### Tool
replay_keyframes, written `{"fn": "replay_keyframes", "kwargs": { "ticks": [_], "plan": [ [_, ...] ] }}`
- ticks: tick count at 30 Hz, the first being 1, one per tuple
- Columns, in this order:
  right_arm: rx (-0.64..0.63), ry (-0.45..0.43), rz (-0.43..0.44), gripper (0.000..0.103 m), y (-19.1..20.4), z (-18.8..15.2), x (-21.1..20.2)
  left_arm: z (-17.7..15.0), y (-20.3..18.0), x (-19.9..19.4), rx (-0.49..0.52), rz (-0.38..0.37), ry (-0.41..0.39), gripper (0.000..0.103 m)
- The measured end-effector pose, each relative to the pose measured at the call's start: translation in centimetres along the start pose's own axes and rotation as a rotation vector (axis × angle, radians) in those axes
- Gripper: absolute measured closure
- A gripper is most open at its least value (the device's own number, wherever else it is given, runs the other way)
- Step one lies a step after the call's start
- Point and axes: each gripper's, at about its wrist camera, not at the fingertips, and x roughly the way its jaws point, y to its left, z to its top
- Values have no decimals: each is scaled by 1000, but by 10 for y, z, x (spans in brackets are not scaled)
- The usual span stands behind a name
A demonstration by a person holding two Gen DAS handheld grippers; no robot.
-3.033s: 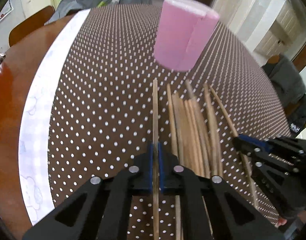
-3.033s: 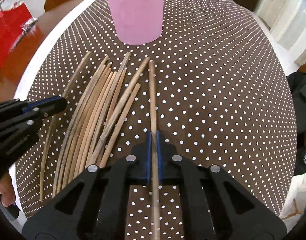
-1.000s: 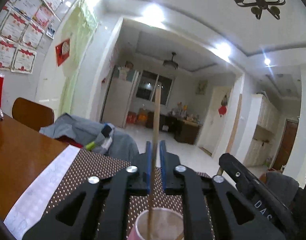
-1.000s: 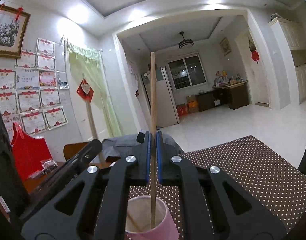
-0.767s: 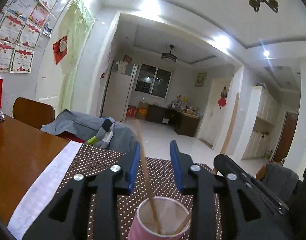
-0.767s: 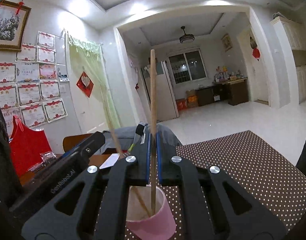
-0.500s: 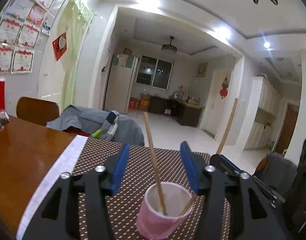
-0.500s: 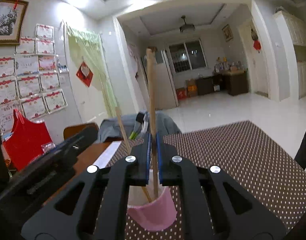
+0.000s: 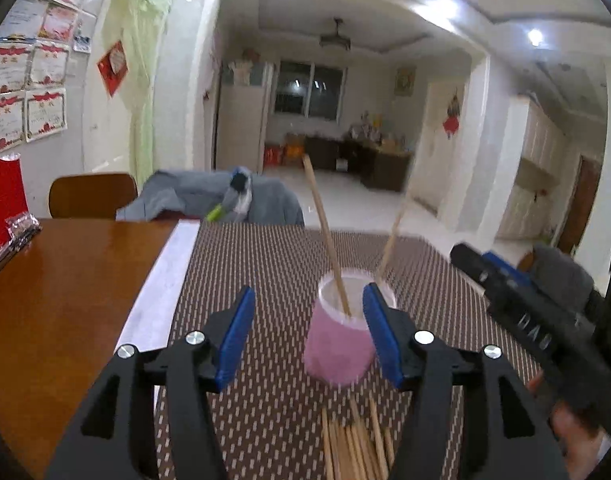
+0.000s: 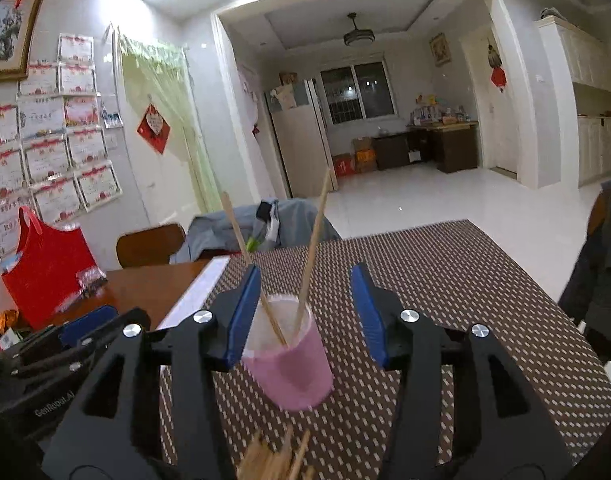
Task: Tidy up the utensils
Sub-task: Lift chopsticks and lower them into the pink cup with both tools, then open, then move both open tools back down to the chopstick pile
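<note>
Both chopsticks gripped three seconds ago over the dotted mat now stand loose in the pink cup [image 9: 339, 350], leaning apart: left chopstick [image 9: 325, 236] tilted toward the cup's left rim, right chopstick [image 9: 391, 236] toward its right. Left gripper [image 9: 307, 332]: jaws wide apart, empty, drawn back on the near side of the cup, which sits between its blue pads. Right gripper [image 10: 301, 314]: jaws likewise spread, empty, on the near side of the cup, having let go only within the last half second. Remaining chopsticks [image 9: 355, 444]: a loose bundle flat on the brown dotted mat [image 9: 265, 264], just near of the cup, between it and the grippers. Polished wood table [image 9: 57, 292]: bare to the cup's left, beyond the mat's pale border. Risks, judged: the cup looks light and the two long sticks overhang its rim, so a fingertip brushing cup or stick on the way down to the bundle could tip it; the packed sticks may also yield two at once.
</note>
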Motion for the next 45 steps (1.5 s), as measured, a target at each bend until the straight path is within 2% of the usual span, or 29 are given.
{"fn": "replay_keyframes", "kwargs": {
  "ticks": [6,12,16,20,26,30,36,40,43,45],
  "plan": [
    [-14,189,-9,55,-9,-27,-19,-37,-8,-1,86,-18,240,47],
    [-4,436,46,55,-13,-62,-24,-84,-4,7,122,-33,455,47],
    [29,562,75,55,-17,-80,-25,-105,-2,11,105,-29,538,47],
    [27,658,81,56,-17,-98,-22,-116,-2,10,100,-56,555,47],
    [21,737,90,67,-16,-110,-20,-127,0,20,88,-34,600,47],
    [22,756,89,67,-16,-112,-20,-131,-3,26,105,-13,613,47],
    [15,774,78,67,-15,-114,-15,-128,-1,39,67,-3,607,47],
    [-2,789,61,67,-10,-115,-8,-127,-8,49,96,7,604,47],
    [-17,806,48,67,-7,-117,-2,-127,-16,53,146,47,610,47],
    [-15,816,45,67,-5,-119,3,-125,-15,56,125,53,610,47]
  ]
}}
